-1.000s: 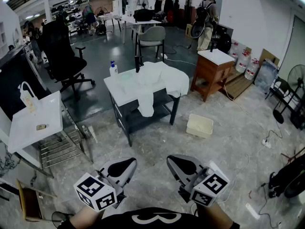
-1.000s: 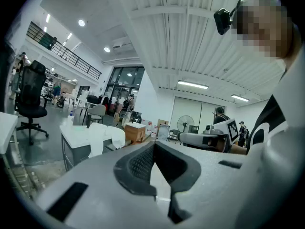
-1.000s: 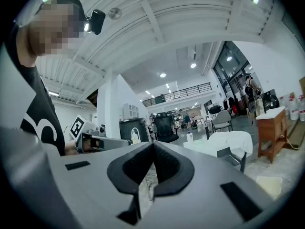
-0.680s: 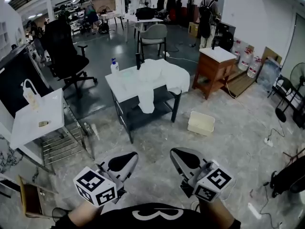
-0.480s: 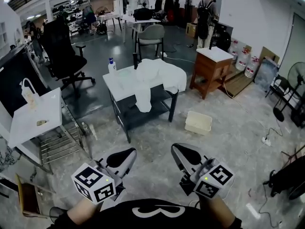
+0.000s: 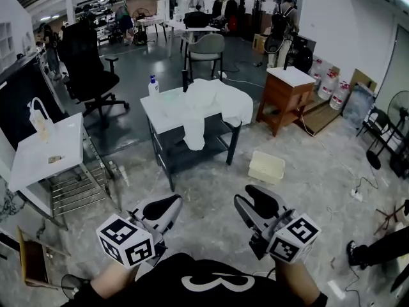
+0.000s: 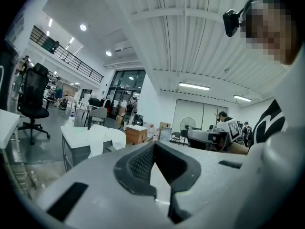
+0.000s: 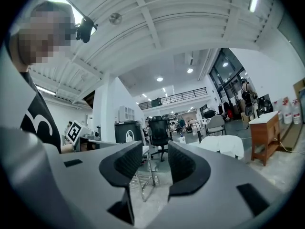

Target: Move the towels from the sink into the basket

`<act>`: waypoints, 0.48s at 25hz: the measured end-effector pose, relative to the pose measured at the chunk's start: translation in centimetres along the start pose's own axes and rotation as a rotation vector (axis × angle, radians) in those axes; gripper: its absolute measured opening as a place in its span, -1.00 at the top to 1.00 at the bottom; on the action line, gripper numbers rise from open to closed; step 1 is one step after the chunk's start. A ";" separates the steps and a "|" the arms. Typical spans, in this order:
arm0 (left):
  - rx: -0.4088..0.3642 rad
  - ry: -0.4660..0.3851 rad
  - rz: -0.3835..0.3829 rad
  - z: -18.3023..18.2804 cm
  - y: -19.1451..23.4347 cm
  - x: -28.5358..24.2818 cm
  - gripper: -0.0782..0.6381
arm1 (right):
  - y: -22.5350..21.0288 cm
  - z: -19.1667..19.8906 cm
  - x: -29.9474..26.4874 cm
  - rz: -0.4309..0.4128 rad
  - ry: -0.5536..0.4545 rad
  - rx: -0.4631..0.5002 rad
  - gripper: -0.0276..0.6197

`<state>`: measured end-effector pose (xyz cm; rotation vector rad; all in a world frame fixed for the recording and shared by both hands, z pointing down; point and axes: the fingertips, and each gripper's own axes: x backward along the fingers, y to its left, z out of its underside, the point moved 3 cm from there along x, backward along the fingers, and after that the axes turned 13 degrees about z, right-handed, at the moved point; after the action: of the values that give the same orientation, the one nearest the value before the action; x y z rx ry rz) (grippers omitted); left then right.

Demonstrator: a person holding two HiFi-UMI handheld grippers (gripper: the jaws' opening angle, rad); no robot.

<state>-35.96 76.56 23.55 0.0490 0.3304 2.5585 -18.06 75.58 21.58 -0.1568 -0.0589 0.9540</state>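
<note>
Right gripper (image 6: 254, 200) jaws just opened, now apart, nothing between; left gripper (image 6: 163, 210) jaws together, empty; towels (image 6: 214, 104) draped over sink table (image 6: 160, 117) at 12 o'clock; basket (image 6: 266, 167) on stone floor (image 6: 211, 184) at 1 o'clock.

Towels (image 6: 216, 105): white, heaped on the sink stand (image 6: 160, 119) at upper centre, one end hanging over the front edge.
Basket (image 6: 267, 167): pale, on the floor to the right of the stand, apart from it.
Bottle (image 6: 153, 87): upright at the stand's far left corner.
Left gripper (image 6: 163, 208): lower left of centre, jaws together, empty.
Right gripper (image 6: 257, 207): lower right of centre, jaws just opened apart, nothing between.
Surroundings: black chair (image 6: 86, 62) at upper left, white table (image 6: 51, 155) at left, wooden cabinet (image 6: 285, 98) right of the stand.
</note>
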 end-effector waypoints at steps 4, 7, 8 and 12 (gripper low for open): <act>0.023 0.001 -0.011 1.1 2.6 -0.6 0.76 | -0.8 1.5 -2.2 0.003 0.034 0.030 0.23; 0.055 0.004 -0.014 2.0 5.3 -1.3 0.76 | -1.7 2.6 -4.7 0.018 0.059 0.034 0.16; 0.062 0.004 -0.013 2.1 6.4 -1.6 0.76 | -2.2 3.0 -5.7 0.023 0.066 0.030 0.14; 0.090 0.001 -0.009 2.0 11.6 -3.2 0.76 | -4.3 3.8 -10.5 0.042 0.095 0.025 0.11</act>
<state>-39.09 65.81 28.45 0.0796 0.4447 2.5336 -21.10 64.95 26.20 -0.1804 0.0437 0.9874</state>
